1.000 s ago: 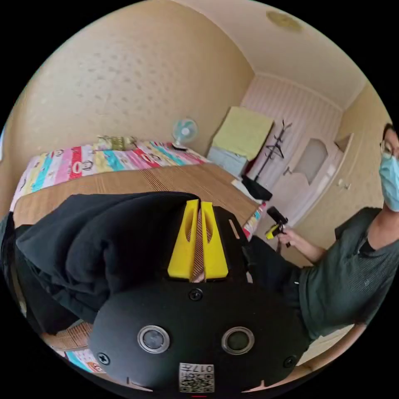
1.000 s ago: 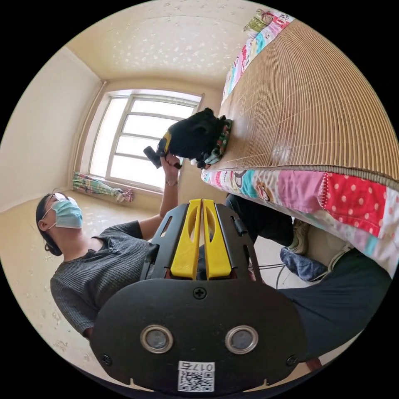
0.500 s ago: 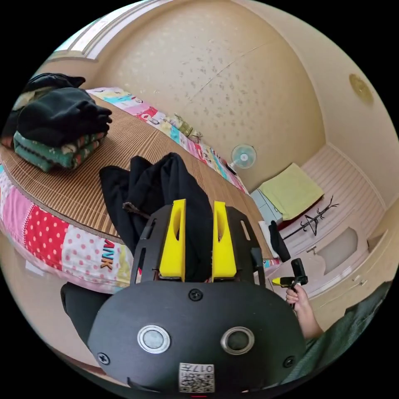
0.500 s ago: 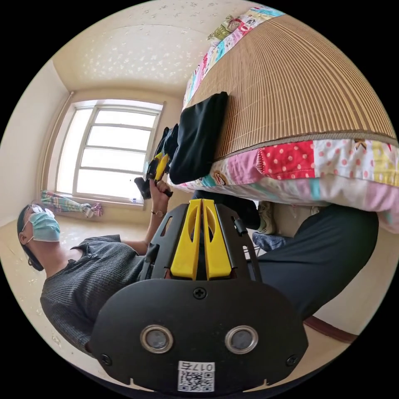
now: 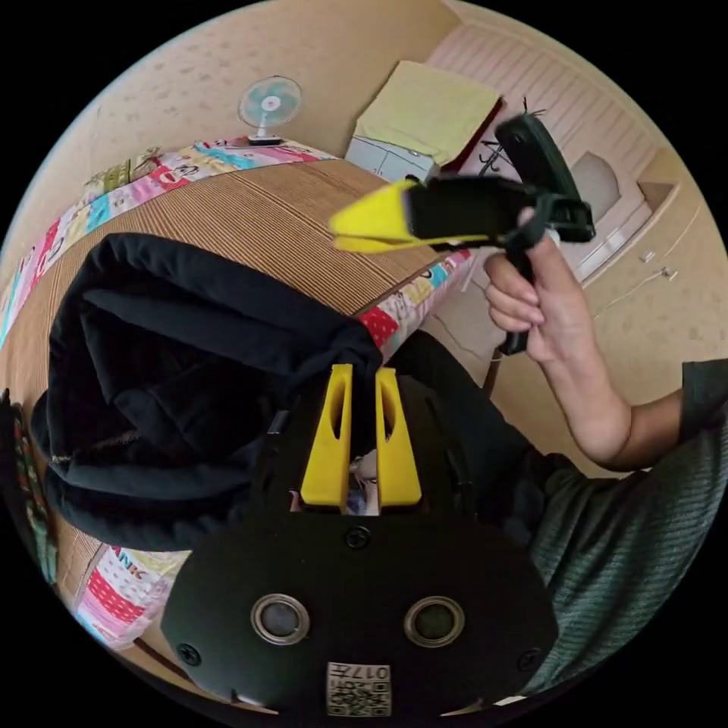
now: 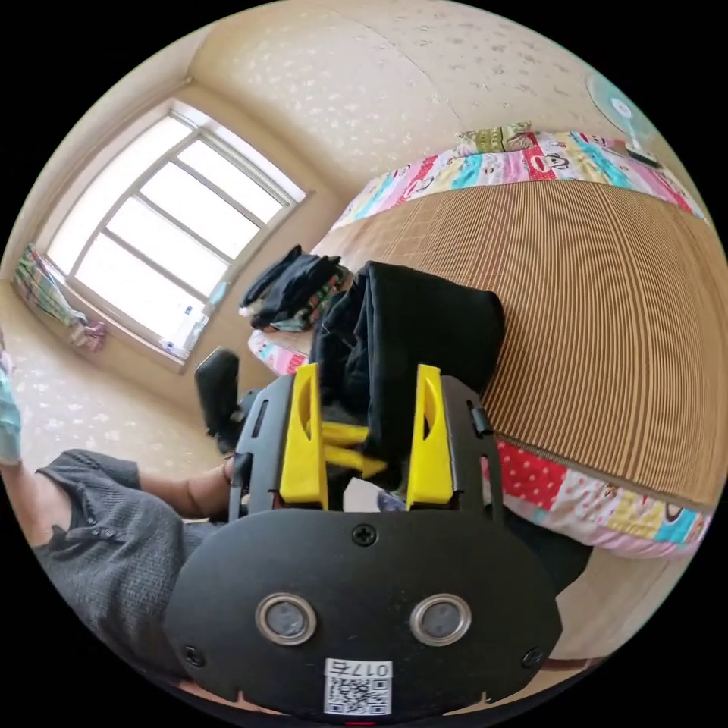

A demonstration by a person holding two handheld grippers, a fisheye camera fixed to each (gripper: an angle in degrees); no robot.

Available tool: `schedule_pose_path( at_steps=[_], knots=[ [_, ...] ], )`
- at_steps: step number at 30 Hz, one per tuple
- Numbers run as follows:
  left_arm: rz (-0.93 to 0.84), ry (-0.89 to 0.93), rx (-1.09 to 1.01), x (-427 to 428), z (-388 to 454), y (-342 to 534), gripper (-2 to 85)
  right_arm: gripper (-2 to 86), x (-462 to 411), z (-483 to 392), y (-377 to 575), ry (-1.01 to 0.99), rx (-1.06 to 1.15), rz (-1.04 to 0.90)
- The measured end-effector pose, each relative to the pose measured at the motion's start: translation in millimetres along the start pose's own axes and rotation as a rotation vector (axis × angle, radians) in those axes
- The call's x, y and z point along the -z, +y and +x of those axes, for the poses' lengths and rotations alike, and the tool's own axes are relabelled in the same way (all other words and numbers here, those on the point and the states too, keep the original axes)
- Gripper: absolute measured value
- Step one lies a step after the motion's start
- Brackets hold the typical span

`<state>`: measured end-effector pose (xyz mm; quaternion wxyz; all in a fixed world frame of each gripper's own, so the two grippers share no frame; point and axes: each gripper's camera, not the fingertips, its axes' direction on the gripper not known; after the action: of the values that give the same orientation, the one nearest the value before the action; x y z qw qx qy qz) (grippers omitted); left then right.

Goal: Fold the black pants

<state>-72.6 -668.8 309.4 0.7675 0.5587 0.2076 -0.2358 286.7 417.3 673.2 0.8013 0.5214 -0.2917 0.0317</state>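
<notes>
At the bed's near edge: the black pants (image 5: pixel 189 356) lay bunched in thick folds on the ribbed mat (image 5: pixel 258 220), part of the bundle hanging past the patchwork border (image 6: pixel 607 493) toward the person
Left gripper (image 5: pixel 361 402): its yellow jaws stood nearly together, pinching a gathered knot of black cloth at the overhanging end; both jaws looked pressed on it
Right gripper (image 6: pixel 366 425): jaws spread wide, straddling a hanging fold of the pants without squeezing; the same tool showed in the left gripper view, raised over the mat with a hand (image 5: pixel 542 303) on its grip, though there the jaws looked nearly closed, likely seen edge-on
Long axis: hard to tell for certain, because the legs were doubled over; in the right gripper view the bundle seemed to run from the near edge inward across the mat, with the gripped end pointing off the edge
Risk, slipping: with one pinch carrying the weight, the heavy overhang could drag the rest off the bed
Risk, bad grab: closing the right jaws on too many layers would probably lock the creases in
Risk, neighbour: the stack of folded clothes (image 6: pixel 292 292) sat near the bundle toward the window-side corner, and a wide sweep might knock it
Progress: judged early, since no flat fold existed yet
</notes>
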Motion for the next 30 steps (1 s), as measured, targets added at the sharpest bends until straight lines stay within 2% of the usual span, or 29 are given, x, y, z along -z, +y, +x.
schedule_pose_path(
  at_steps=[4,6,7,9,11,14,16,18,21,22,25,28,30],
  knots=[
    [-0.092,0.085,-0.025,-20,1,15,6.5,13.9,-60,6,-24,0.120,-0.032,-0.083],
    [-0.086,0.124,0.015,-13,-11,24,7.9,4.9,-91,22,-28,0.146,-0.088,-0.129],
    [-0.063,0.155,0.067,-3,-24,30,8.5,4.6,-98,26,-28,0.135,-0.109,-0.150],
    [0.007,0.216,0.171,16,-51,41,8.9,3.5,-111,38,-22,0.013,-0.178,-0.152],
    [0.149,0.307,0.328,41,-95,58,11.0,3.0,-106,39,-14,-0.063,-0.182,-0.089],
    [0.284,0.314,0.517,64,-152,70,14.3,2.6,-93,36,0,-0.145,-0.186,-0.019],
    [0.314,0.318,0.592,66,-181,64,15.7,2.4,-83,35,10,-0.204,-0.187,0.019],
    [0.272,0.345,0.619,51,-205,44,15.7,2.3,-70,34,23,-0.286,-0.184,0.068],
    [0.138,0.327,0.648,11,-233,3,6.4,2.0,-43,36,37,-0.379,-0.188,0.170],
    [0.134,0.385,0.638,2,-237,-9,3.5,1.9,-32,39,40,-0.375,-0.201,0.206],
    [0.273,0.692,0.431,24,-212,-39,1.8,1.6,36,45,30,-0.244,-0.192,0.334],
    [0.477,0.695,0.224,104,-175,-47,0.9,1.4,116,8,-12,-0.209,0.012,0.466],
    [0.658,0.673,0.135,162,-159,-32,0.5,1.4,176,-56,-50,-0.138,0.260,0.563]
  ],
)
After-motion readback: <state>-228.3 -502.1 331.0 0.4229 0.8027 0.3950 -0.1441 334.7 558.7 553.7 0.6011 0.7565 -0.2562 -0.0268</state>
